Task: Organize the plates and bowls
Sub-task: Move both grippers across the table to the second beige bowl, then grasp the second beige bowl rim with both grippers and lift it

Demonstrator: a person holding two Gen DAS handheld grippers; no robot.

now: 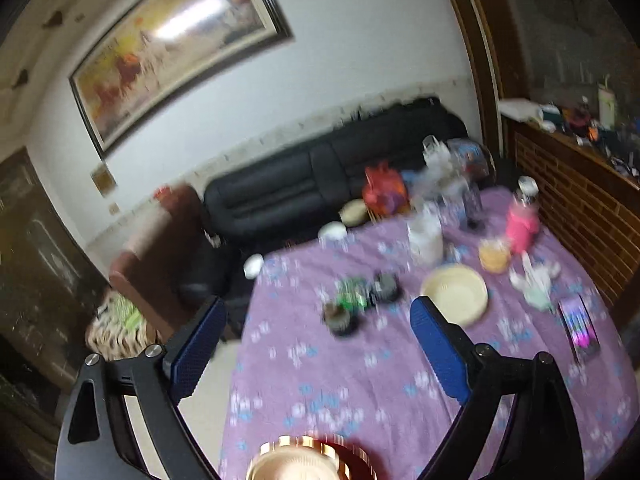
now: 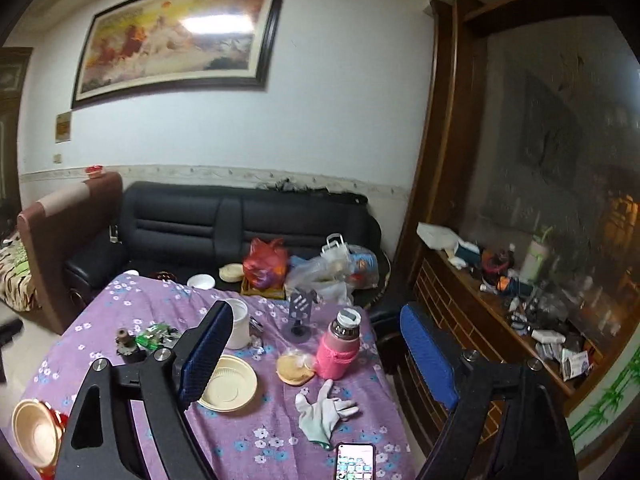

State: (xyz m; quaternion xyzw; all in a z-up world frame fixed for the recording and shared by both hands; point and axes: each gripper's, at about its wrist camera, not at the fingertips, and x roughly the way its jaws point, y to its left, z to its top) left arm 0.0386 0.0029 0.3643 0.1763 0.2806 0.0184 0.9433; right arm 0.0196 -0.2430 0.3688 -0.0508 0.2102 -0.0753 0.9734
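A cream plastic bowl (image 2: 229,383) sits on the purple flowered tablecloth (image 2: 256,440); it also shows in the blurred left wrist view (image 1: 456,294). A tan bowl stacked on red dishes (image 2: 34,432) stands at the table's near left edge, and shows at the bottom of the left wrist view (image 1: 308,460). My left gripper (image 1: 316,344) is open and empty above the table, just past that stack. My right gripper (image 2: 316,348) is open and empty, held above the cream bowl and a pink bottle.
On the table stand a white cup (image 2: 236,322), a pink bottle (image 2: 340,344), a bun in a bag (image 2: 294,368), a white glove (image 2: 324,410), a phone (image 2: 354,462), a dark holder (image 2: 300,312) and green wrappers (image 2: 154,336). A black sofa (image 2: 224,224) with bags stands behind. A cluttered wooden cabinet (image 2: 500,320) stands at the right.
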